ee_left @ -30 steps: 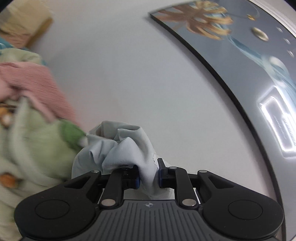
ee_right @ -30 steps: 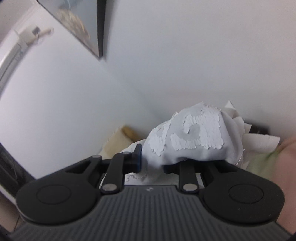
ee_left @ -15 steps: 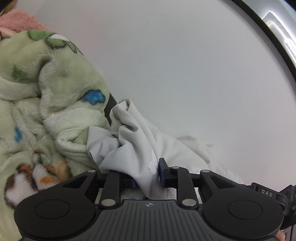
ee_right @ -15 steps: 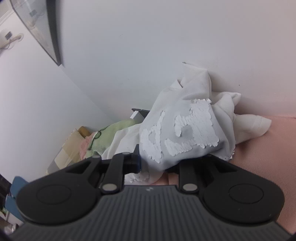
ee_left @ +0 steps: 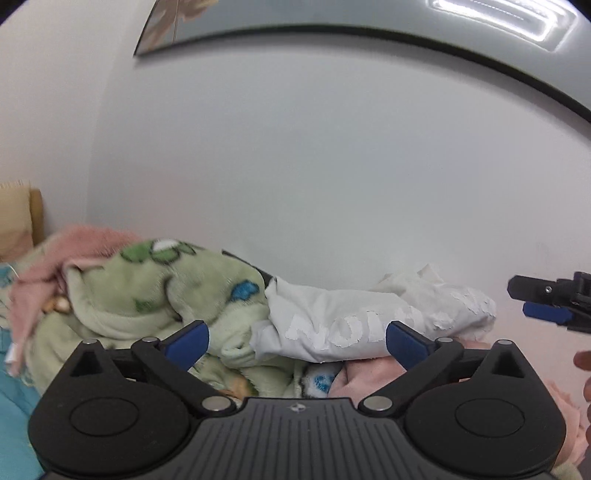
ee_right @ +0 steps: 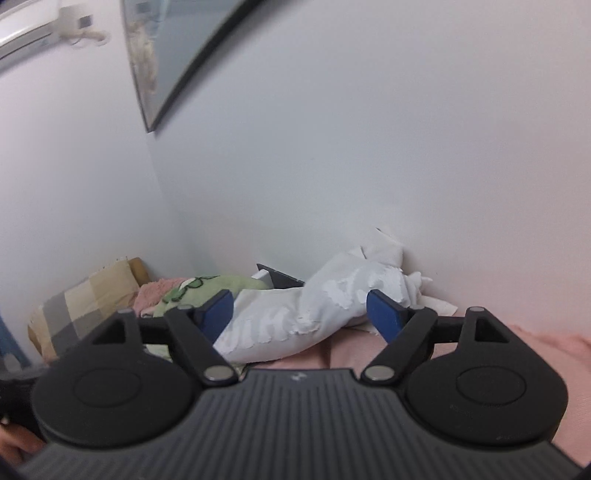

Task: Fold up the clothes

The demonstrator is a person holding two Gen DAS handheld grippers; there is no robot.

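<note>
The crumpled white cotton shirt with cracked white lettering lies on pink bedding against the wall, beyond both tongs; left gripper and right gripper are opening, spread wide, pinching nothing.

A plain white wall fills the background, with a large dark-framed glossy picture hung high on it. Below the wall to the left lies a fleecy green blanket printed with cartoon shapes, a fuzzy pink blanket beside it. A beige-and-grey checked pillow leans in the wall's corner; a white air conditioner sits high up.
</note>
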